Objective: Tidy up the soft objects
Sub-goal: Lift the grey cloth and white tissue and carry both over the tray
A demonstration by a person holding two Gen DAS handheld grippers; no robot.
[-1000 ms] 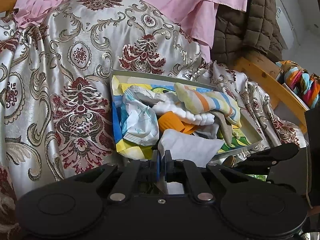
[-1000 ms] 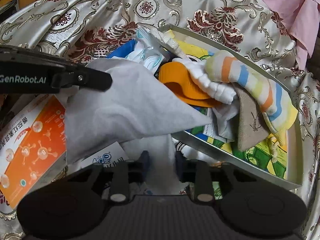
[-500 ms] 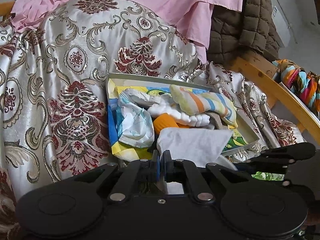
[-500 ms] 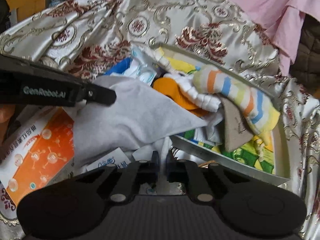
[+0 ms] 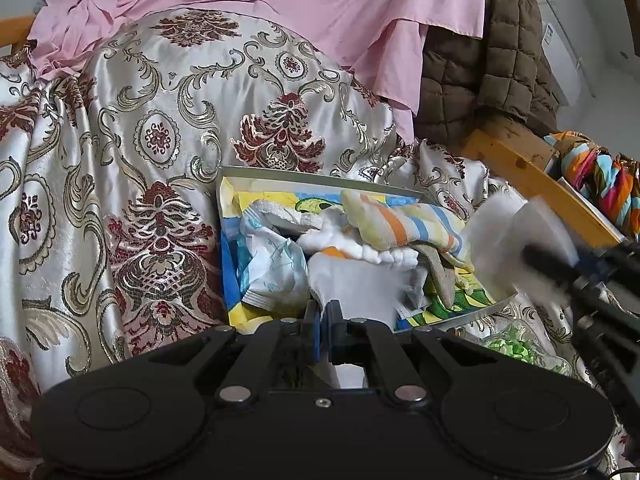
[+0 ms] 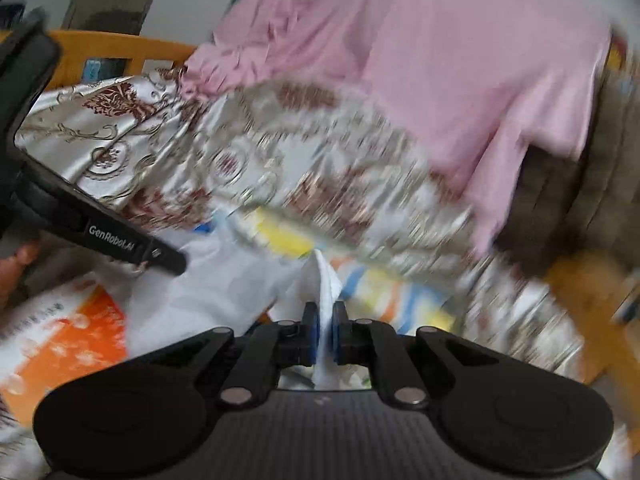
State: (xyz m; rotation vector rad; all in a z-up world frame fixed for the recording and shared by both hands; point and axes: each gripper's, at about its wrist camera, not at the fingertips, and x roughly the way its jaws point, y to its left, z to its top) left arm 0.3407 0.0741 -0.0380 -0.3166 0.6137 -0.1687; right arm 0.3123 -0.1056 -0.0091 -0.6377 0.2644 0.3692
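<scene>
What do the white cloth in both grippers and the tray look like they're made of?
White cloth: thin, matte, nonwoven-looking fabric, perhaps a wipe; it creases sharply and drapes limply between the left gripper and right gripper. Tray: probably thin metal or stiff card; grey straight rim, glossy cartoon-printed floor.

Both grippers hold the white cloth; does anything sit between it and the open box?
Nothing visible. The white cloth, pinched by the left gripper and right gripper, already hangs at the box, which is crowded with other soft items.
</scene>
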